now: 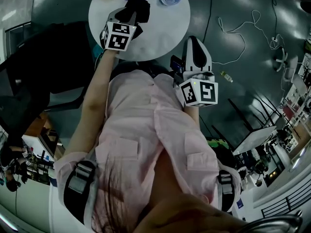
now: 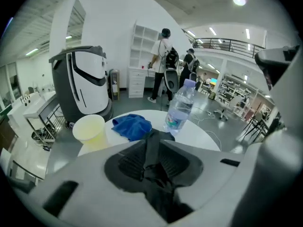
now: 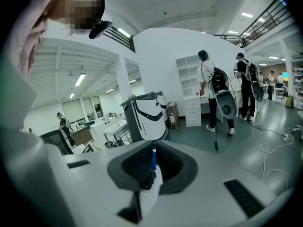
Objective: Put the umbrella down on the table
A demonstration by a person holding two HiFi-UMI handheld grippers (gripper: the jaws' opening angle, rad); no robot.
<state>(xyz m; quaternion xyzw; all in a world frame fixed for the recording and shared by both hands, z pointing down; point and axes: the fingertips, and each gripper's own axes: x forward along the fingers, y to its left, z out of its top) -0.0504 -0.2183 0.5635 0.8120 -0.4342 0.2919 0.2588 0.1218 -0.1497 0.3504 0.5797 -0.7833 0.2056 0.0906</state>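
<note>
The round white worktop (image 1: 160, 28) carries everything, and the job looks to be at its middle step. The left gripper (image 1: 130, 14) hangs over the worktop's near-left edge, and in the left gripper view its fingers (image 2: 130, 162) are clenched on a strip of black folded fabric. I take this to be the umbrella (image 2: 163, 135). The fabric runs out past the fingertips toward the centre of the worktop, just short of the blue cloth (image 2: 132, 126).

The right gripper (image 1: 194, 43) waits off the worktop's near-right edge. Its fingers (image 3: 137, 167) are drawn together to a thin slit and grasp nothing. Only a sliver of blue and white shows through the gap, probably the scene beyond.

The next move, as I judge it, is to lower the umbrella onto bare worktop. It has to stay clear of the water bottle (image 2: 180, 109) at the far right and the pale yellow cup (image 2: 89, 129) at the far left. Then the left fingers can release.

Much of the umbrella is hard to make out. Its handle and full length are hidden behind the left gripper in both views. I cannot tell whether its far end already rests on the worktop or hangs above it. The person's own torso blocks the near rim in the head view.
</note>
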